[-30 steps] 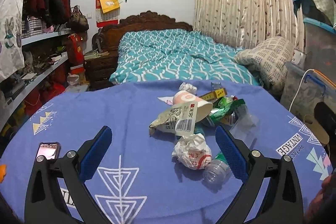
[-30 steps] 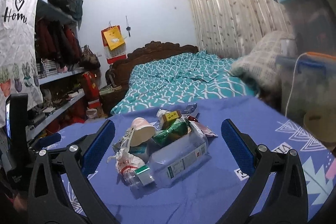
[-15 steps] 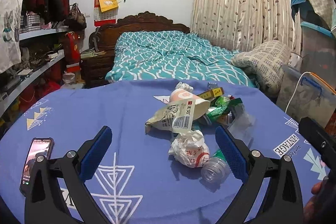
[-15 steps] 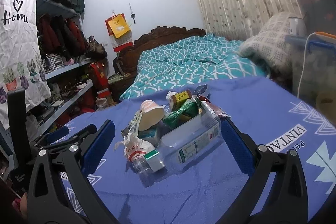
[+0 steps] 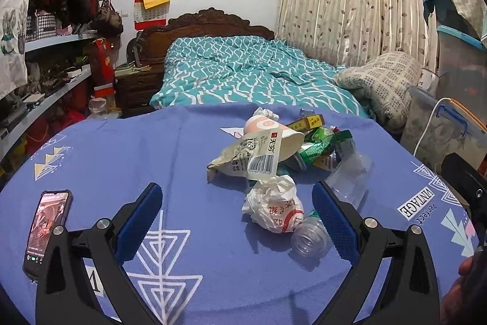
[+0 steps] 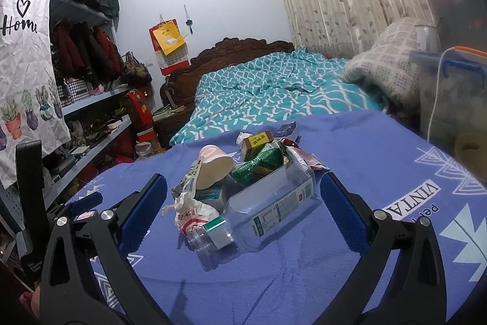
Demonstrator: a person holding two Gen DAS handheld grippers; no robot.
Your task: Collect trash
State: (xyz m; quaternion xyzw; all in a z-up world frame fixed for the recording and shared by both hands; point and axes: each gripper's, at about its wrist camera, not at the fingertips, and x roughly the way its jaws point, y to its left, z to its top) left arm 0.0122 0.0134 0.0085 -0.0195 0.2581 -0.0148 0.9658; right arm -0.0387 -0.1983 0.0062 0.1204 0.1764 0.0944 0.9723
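A pile of trash lies on the blue tablecloth point(image 5: 152, 154). It holds a crumpled white bag point(image 5: 274, 207), a clear plastic bottle point(image 6: 264, 210), a paper cup point(image 5: 274, 136), a barcode wrapper point(image 5: 243, 157), green wrappers point(image 6: 261, 160) and a small yellow box point(image 6: 257, 140). My left gripper point(image 5: 237, 218) is open and empty, with the white bag and the bottle's mouth point(image 5: 309, 236) between its fingers. My right gripper point(image 6: 243, 209) is open and empty, with the bottle between its fingers. The left gripper's blue finger point(image 6: 85, 200) also shows in the right wrist view.
A phone point(image 5: 47, 227) lies on the cloth at the left. A bed with a teal cover point(image 5: 249, 75) stands behind the table. Shelves with clutter point(image 5: 45, 75) run along the left. Plastic storage boxes point(image 5: 441, 124) and a white cable stand at the right.
Both grippers have moved closer to the trash pile. The left view has swung so the phone sits further right and larger. Nothing has been taken hold of.
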